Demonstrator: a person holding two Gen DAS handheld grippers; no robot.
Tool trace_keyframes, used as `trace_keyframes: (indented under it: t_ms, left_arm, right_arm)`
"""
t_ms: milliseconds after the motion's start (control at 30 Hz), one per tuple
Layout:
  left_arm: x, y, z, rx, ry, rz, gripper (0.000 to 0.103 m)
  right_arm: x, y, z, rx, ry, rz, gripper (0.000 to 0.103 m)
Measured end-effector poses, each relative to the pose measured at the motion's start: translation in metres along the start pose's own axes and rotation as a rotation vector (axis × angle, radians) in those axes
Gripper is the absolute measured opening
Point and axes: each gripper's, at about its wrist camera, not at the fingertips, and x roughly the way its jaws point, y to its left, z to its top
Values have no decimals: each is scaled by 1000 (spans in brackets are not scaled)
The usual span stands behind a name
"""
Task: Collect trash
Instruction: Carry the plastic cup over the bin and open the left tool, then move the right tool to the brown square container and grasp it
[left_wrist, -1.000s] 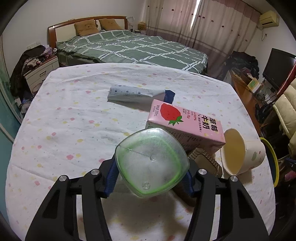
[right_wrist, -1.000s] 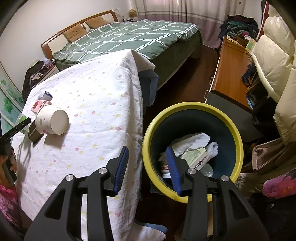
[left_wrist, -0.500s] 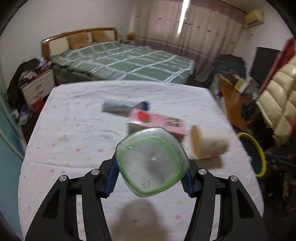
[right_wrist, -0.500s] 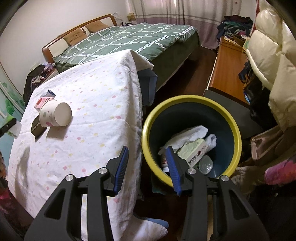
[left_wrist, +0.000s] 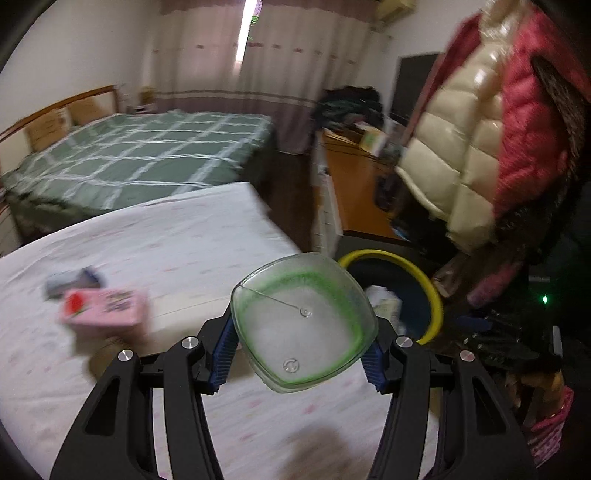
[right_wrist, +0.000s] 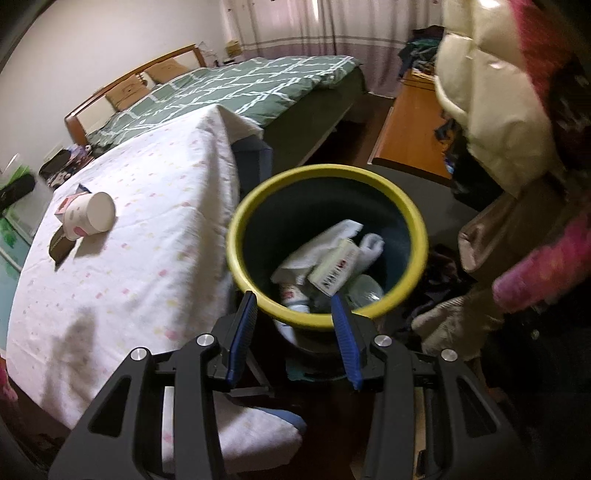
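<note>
The left gripper (left_wrist: 301, 356) clamps a clear plastic cup (left_wrist: 304, 321) over the table (left_wrist: 184, 236), near the yellow-rimmed bin (right_wrist: 327, 243) on its right. The right gripper (right_wrist: 295, 332) hangs apart and empty above the bin. A pink carton (left_wrist: 105, 308) lies far left.

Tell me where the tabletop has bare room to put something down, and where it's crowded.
Free: the cloth between the paper cup and the table edge by the bin, and the near end toward the camera. Also the far end toward the bed. Crowded: the cluster at the left, where the cup, pink carton and a brown item lie together.
</note>
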Motion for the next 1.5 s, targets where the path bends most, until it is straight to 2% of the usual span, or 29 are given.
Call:
trace_keyframes:
  t_ms: [200,367,467,733,800,833,867,1067,1167,1267,1500]
  left_arm:
    - [69,-71,24,85,64,-107,57]
    - [123,-117,31,139,118,-153,57]
    - [149,-133,33,150,144,-161,57]
    - [200,-142,36,135,198,-154,57]
    - [204,-141,37,132,200,-151,63]
    - [201,-140,38,129,191,-151,73]
    - [197,-138,39,125,176,-151,78]
    - [146,-121,46,119,97,-143,83]
    - [110,-104,44,97,52,-132,89]
    - [71,-84,36,71,9,-110,91]
    - [-18,-16,3,-16,-76,15,94]
  right_arm:
    - [-10,-28,-15,40,-7,-19,41]
    - [-18,-43,-23,58,-11,-31,41]
    - [-18,-48,-27,66,-8,-30,41]
    - [-12,-55,-33,88,9,-32,44]
    - [-12,-54,-34,88,10,-31,44]
    - [-12,-53,-34,86,11,-30,44]
    - [-12,-52,-34,84,11,-29,44]
    - [-11,-45,-33,78,7,-17,45]
    - [-10,-40,-33,75,6,-10,45]
    - [-9,-32,-32,66,8,-5,45]
    - [-5,-8,-28,36,10,21,45]
